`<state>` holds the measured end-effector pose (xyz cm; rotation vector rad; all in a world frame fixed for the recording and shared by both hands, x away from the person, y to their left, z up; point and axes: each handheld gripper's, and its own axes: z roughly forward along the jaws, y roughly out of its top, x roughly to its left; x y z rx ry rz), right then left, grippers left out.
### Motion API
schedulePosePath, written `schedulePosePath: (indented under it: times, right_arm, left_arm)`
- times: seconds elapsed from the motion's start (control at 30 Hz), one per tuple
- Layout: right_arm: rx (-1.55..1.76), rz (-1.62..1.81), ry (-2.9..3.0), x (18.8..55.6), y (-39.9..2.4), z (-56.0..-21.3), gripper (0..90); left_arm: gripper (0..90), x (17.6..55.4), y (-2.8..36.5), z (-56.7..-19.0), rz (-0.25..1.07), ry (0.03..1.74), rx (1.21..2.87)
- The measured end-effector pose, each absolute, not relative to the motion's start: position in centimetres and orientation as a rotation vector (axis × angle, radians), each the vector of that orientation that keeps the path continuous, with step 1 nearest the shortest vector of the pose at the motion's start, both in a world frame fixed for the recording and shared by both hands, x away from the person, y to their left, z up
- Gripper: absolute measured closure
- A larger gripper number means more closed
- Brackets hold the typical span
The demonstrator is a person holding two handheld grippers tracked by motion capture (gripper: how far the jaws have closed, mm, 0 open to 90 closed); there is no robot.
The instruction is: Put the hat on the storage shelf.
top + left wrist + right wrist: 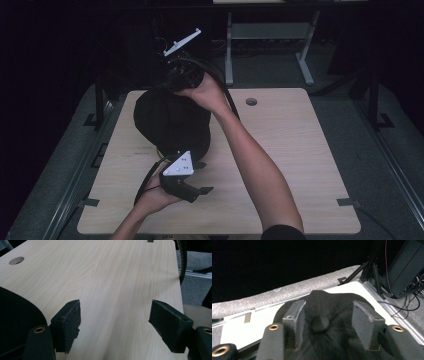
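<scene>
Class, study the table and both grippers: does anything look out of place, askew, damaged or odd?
Nothing looks damaged or spilled. The black cap sits on the wooden table towards its far left, between the right gripper's open jaws. The left gripper is open over bare wood.

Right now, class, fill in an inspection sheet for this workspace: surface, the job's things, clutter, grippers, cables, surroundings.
Surface: light wood table, round hole near its far edge.
Job's things: black cap on the table's left part, button on top.
Clutter: nothing seen.
Grippers: left gripper open over bare wood, beside the cap's near edge; right gripper at the cap's far side, jaws apart astride its crown, pads not pressing.
Cables: black cable trails from the right gripper; another from the left.
Surroundings: grey carpet, desk frame behind, dark room.
</scene>
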<state>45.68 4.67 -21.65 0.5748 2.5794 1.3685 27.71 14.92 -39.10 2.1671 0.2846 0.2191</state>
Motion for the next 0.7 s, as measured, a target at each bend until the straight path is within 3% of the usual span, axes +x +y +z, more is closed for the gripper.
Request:
schedulePosePath:
  times: [0.23,0.7]
  right_arm:
    - [0.607,1.419,2.555,44.9,2.3,-21.6,33.6]
    - [0.669,1.472,2.516,43.2,-2.5,-21.3,28.5]
  left_arm:
    - [24.7,27.8,15.1,-39.2,0.213,0.302,2.157]
    - [24.2,28.0,15.4,-39.5,0.203,0.328,2.158]
